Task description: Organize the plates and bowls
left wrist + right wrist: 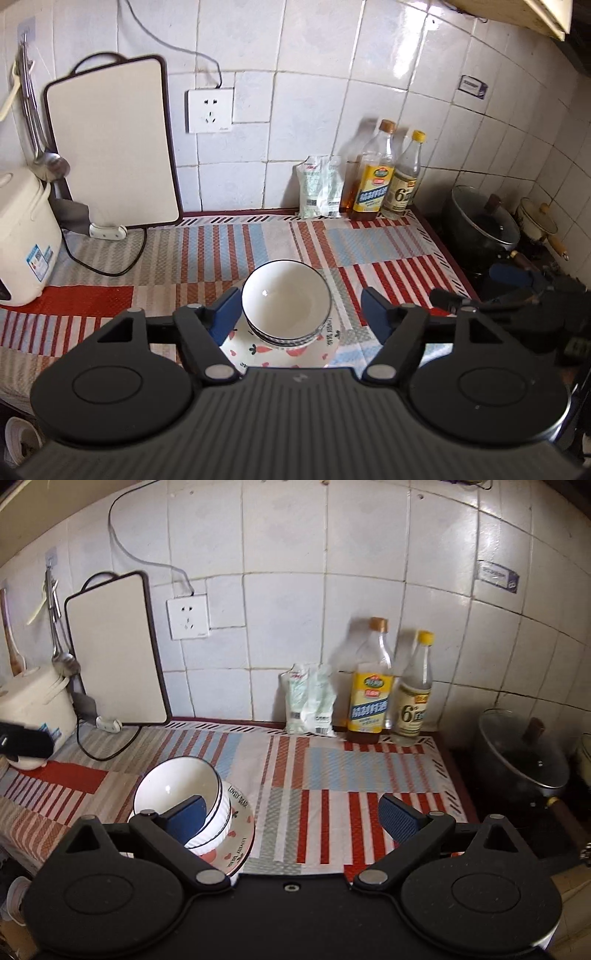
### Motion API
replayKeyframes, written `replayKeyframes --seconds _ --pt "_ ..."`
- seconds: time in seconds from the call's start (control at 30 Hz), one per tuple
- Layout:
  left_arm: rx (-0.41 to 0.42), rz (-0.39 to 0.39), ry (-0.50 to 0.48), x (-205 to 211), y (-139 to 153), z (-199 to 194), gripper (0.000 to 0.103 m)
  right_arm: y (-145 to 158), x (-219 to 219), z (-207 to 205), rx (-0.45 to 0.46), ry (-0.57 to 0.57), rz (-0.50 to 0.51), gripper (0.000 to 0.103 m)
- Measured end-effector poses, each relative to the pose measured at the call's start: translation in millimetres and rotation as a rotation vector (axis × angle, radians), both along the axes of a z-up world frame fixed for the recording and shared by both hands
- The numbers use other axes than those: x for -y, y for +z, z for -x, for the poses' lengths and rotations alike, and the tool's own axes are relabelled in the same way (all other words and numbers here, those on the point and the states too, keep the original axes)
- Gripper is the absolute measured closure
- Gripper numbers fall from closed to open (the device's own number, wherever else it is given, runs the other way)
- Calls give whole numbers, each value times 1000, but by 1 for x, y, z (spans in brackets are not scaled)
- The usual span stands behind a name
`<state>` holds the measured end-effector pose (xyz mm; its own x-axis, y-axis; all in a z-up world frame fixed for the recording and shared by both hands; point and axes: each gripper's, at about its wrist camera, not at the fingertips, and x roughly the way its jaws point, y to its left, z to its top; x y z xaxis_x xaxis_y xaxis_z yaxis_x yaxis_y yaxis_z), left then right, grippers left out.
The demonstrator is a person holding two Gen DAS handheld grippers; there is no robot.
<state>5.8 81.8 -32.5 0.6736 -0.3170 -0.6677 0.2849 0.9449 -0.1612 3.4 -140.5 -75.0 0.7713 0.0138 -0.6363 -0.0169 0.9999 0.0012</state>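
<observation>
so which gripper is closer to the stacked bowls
Left. The left gripper is open with the bowls between its fingers; the right gripper is open, off to their right.

White bowls rimmed in dark blue; white plate with pink hearts and black lettering; red, pale-blue and grey striped cloth; yellow-labelled bottle; blue-padded black grippers.

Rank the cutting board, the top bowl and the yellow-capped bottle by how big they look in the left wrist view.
1. cutting board
2. top bowl, though nearness to the camera inflates it
3. yellow-capped bottle
</observation>
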Motion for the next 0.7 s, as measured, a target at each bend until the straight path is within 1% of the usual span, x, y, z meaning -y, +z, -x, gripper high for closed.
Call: replayKeyframes --seconds 0.13,0.23,0.3,0.43,0.5,0.53,0.7 --pt "49 -7 -18 5 20 22 19 28 9 14 13 -9 -35 2" --pt "70 -12 -12 6 30 37 11 45 10 27 25 -22 -24 1" --pt "71 -14 7 6 33 44 10 56 9 36 29 -33 -1 1" --pt "56 -27 50 5 30 57 4 74 10 57 57 -63 0 0" --pt "63 -28 82 5 26 63 2 79 10 67 66 -71 2 0" --pt "67 -31 101 5 24 66 0 81 9 72 76 -78 11 0" --pt "45 -61 154 8 10 74 0 83 4 89 82 -101 89 0"
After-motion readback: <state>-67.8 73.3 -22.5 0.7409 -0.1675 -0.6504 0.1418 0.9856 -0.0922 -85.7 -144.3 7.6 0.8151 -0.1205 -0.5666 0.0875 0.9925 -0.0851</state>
